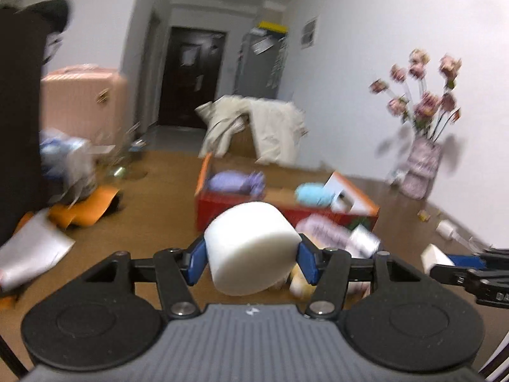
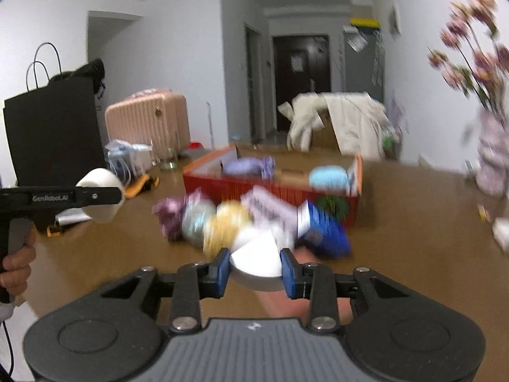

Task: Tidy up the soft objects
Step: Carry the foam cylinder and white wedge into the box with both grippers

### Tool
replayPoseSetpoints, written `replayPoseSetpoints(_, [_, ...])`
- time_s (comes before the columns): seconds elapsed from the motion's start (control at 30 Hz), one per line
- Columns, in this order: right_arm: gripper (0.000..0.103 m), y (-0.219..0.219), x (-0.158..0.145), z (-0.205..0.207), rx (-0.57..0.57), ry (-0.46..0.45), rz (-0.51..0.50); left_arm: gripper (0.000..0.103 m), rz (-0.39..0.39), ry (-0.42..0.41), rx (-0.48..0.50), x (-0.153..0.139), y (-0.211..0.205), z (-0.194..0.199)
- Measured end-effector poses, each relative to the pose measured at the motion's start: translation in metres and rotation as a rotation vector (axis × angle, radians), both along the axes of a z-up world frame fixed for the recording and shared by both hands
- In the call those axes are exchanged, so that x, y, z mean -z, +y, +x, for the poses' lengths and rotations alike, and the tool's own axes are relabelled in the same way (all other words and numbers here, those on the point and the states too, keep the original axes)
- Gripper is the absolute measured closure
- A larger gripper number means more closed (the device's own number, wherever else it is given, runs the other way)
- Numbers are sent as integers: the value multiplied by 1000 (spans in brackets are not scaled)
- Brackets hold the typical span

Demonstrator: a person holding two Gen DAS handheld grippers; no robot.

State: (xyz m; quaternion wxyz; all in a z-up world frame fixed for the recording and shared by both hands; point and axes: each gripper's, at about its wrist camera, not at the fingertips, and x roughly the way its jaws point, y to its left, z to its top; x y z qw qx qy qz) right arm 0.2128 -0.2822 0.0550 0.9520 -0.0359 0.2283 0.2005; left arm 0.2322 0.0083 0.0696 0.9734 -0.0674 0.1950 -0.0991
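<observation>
My left gripper is shut on a white foam cylinder and holds it above the brown table; it also shows in the right wrist view. My right gripper is shut on a white foam wedge near a blurred pile of soft things: a yellow yarn ball, a pink one, a blue one. The red box holds a purple bundle and a light blue ball.
A vase of pink flowers stands at the right by the wall. A black paper bag, a pink suitcase and clutter sit at the left. A chair draped with beige cloth stands behind the table.
</observation>
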Motion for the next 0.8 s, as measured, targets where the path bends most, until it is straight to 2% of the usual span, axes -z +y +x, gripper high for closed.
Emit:
replayPoseSetpoints(0.1, [70,7,-21,58,-39,-7,-37,44,31,15,33,-17,-6,56])
replayPoseSetpoints(0.17, [69,15,-27,99,-73,16,-79,43,63,57,47,-22,-10,101])
replayPoseSetpoints(0.4, [69,52,-26,247,-126,132,-142,43,115,214,64,-11,-17,228])
replayPoseSetpoints(0.53, [69,75,-11,326,-129,231,-123,43,140,328,90,5,-19,278])
replayPoseSetpoints(0.6, [68,85,3,363,-120,301,-113,42,163,355,113,11,-21,294])
replayPoseSetpoints(0.7, [68,97,26,407,-76,387,-114,37,210,381,118,18,-25,314])
replayPoseSetpoints(0.77, [65,101,37,425,-58,428,-111,30,238,382,130,21,-26,320])
replayPoseSetpoints(0.8, [58,102,42,432,-44,442,-96,26,243,384,135,22,-27,322])
